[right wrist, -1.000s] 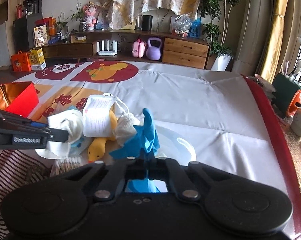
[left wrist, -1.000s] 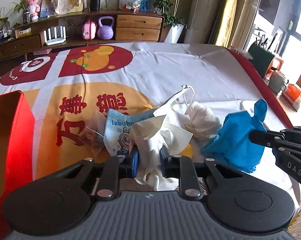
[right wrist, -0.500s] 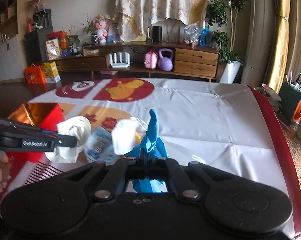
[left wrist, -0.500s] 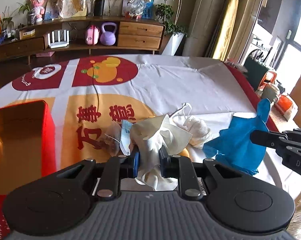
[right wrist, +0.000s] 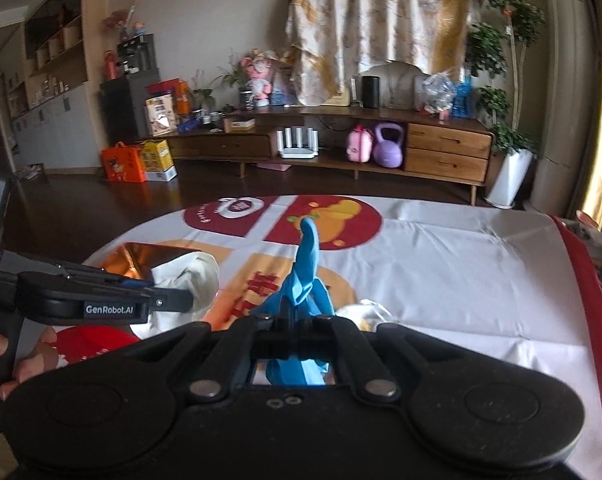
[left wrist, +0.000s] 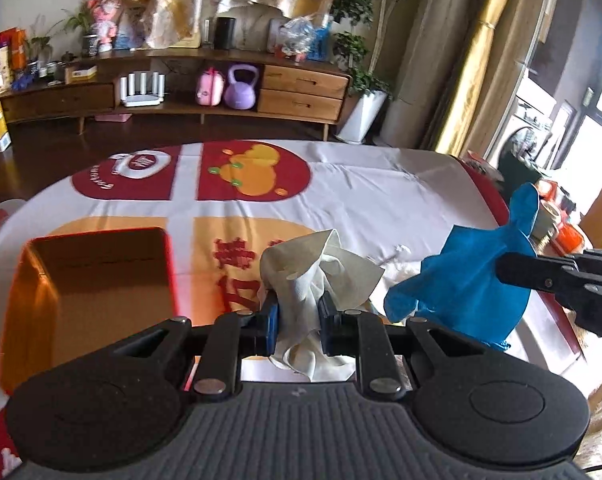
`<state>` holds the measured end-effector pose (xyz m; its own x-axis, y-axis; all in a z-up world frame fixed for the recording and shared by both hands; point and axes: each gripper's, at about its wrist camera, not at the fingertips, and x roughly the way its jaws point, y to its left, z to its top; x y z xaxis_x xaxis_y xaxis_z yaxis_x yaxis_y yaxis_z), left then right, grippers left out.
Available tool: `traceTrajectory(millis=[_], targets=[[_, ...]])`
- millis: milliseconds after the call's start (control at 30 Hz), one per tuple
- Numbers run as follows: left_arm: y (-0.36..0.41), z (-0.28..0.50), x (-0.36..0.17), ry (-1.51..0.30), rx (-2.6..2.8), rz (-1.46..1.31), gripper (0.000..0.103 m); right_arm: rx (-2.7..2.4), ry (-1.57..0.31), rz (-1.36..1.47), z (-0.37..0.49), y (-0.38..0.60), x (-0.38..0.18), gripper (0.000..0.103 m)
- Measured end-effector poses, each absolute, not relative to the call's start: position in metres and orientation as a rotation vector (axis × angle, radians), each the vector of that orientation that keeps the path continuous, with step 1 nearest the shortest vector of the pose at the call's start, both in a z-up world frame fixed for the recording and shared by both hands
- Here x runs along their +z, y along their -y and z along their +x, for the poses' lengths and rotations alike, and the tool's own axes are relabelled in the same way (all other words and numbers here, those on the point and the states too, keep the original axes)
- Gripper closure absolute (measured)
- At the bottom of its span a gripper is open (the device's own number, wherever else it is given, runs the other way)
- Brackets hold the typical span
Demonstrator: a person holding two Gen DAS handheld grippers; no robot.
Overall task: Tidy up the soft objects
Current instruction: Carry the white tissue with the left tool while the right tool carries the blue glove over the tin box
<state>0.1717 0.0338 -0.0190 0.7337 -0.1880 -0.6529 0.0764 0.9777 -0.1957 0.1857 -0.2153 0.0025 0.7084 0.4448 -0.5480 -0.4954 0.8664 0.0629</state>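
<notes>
Two soft things are held clear of the table (left wrist: 381, 200), one in each gripper. A crumpled white cloth (left wrist: 317, 276) is pinched between the blue pads of the left gripper (left wrist: 299, 316); its jaws are nearly closed on the fabric, with loose folds standing up above them and a tail hanging below. A blue glove (right wrist: 305, 276) is clamped in the right gripper (right wrist: 297, 336), whose jaws are fully closed on it, and one finger of the glove is pointed upward. Seen from the left wrist, the glove (left wrist: 469, 280) is hung at the right, just beside the cloth but apart from it. A red box (left wrist: 97, 280) with an open top and a shiny orange inside is set on the printed tablecloth, to the left of the left gripper. A few pale things (right wrist: 365, 312) are left on the table behind the glove; what they are cannot be told. Part of a hand (right wrist: 25, 364) is seen on the left gripper's handle.
</notes>
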Motion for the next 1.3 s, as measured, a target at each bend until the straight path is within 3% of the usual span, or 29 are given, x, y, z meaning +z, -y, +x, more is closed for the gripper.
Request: traceTrajectory(millis=[600,1300], targets=[[-0.127,0.17,0.006,-0.723,0.002,-0.143,0.083,0.69,-0.595,-0.141,0.198,0.1,0.019,0.103],[-0.199,0.217,-0.035,-0.795,0.108,-0.108,0.083,0.765,-0.698,-0.205,0.231,-0.005,-0.027,0.103]])
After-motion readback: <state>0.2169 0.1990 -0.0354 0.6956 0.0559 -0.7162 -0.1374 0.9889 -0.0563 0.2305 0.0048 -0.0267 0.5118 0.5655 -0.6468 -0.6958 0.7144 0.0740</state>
